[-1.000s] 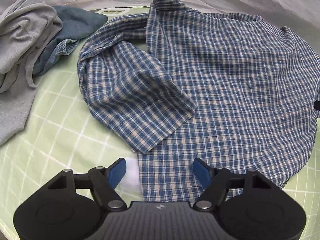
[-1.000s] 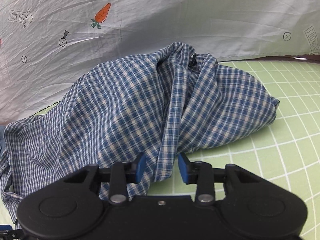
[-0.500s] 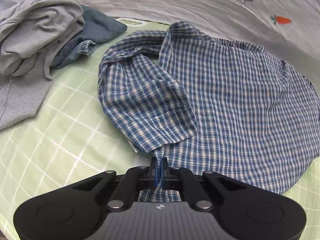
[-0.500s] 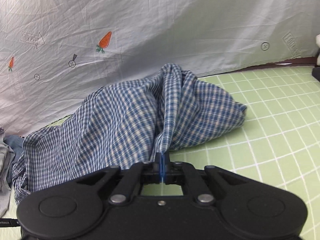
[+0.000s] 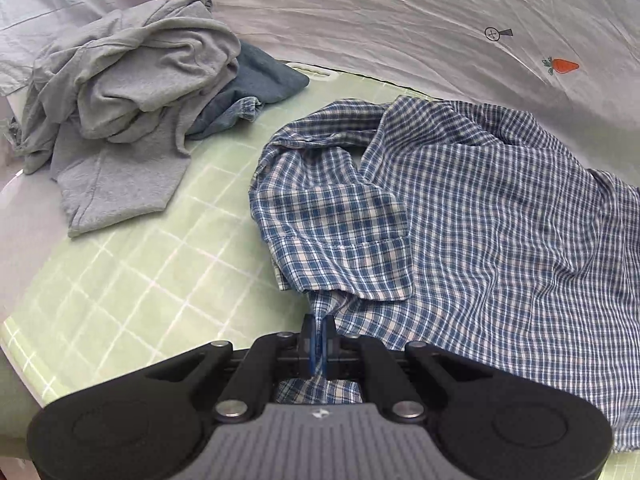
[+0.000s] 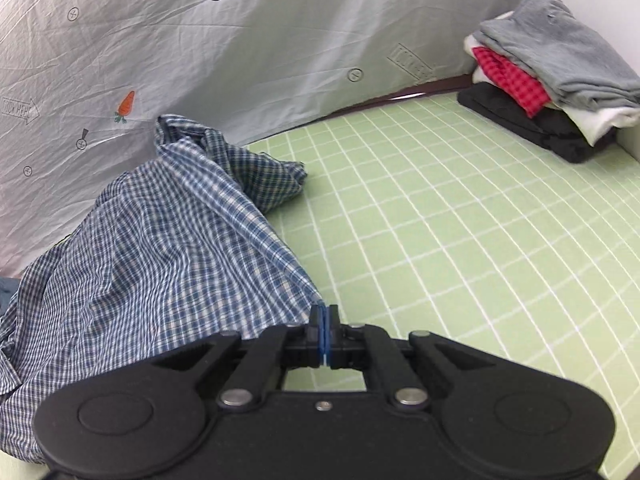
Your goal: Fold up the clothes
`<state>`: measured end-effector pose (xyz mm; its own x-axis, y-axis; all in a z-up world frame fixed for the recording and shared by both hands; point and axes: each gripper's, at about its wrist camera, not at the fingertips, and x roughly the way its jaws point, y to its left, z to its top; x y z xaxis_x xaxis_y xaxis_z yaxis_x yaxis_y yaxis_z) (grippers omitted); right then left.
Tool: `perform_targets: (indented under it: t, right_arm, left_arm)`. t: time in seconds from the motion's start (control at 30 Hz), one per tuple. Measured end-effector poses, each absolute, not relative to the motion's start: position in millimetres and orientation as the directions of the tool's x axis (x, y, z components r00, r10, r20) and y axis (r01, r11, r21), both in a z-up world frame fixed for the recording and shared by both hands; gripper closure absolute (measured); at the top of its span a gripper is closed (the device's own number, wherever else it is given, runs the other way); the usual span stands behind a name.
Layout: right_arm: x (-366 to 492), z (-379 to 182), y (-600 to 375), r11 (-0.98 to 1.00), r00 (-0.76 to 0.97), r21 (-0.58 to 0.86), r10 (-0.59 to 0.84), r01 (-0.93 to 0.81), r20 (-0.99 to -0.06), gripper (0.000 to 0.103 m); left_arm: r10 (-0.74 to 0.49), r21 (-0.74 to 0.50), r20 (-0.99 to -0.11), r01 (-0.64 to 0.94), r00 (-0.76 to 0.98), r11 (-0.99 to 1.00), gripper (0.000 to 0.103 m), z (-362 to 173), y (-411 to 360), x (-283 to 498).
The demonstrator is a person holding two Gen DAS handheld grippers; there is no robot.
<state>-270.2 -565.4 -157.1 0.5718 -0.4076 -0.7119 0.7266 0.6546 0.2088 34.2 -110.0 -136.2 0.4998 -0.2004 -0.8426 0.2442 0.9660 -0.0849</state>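
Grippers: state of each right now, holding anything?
Left gripper: shut on the plaid shirt, cloth pinched between its pads.
Right gripper: shut on the plaid shirt's edge.

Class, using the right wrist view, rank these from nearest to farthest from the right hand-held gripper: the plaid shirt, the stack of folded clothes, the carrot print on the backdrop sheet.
1. Plaid shirt: pinched in the right hand-held gripper, spreading left.
2. Carrot print: on the backdrop sheet, behind the shirt, upper left.
3. Stack of folded clothes: far right corner of the green mat.
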Motion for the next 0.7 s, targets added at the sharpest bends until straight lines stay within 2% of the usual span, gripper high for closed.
perform_targets:
  t: [0.27,0.5,0.6,0.7]
  right_arm:
    - [-322.4,-165.6,-553.5,0.600,0.498,0.172,-0.434,0.782,-0.751,0.103]
    - [-332.1,-177.5,-551.4,0.612,0.477,0.158,-0.402,0.775,-0.782,0.102]
    - [-320.1,-185.3,-551.4,0.639,0.504,0.190,-0.352,0.745,-0.789,0.095]
    - [-305.4,-195.1,-551.8,0.660,0.506,0.185,-0.334,0.728,-0.795,0.081]
  left_arm:
    - [-0.147,-0.020,-0.839,0.241,0.524,0.970,0.101,-122.0,-85.2,8.6]
    - [-0.134,-0.031,-0.865,0.215,0.484,0.976,0.101,-131.6,-64.7,-10.0]
    - [-0.132,-0.041,-0.875,0.200,0.467,0.979,0.101,-137.9,-62.5,-8.9]
    - [-0.134,-0.048,-0.880,0.196,0.455,0.979,0.100,-140.5,-63.1,-6.8]
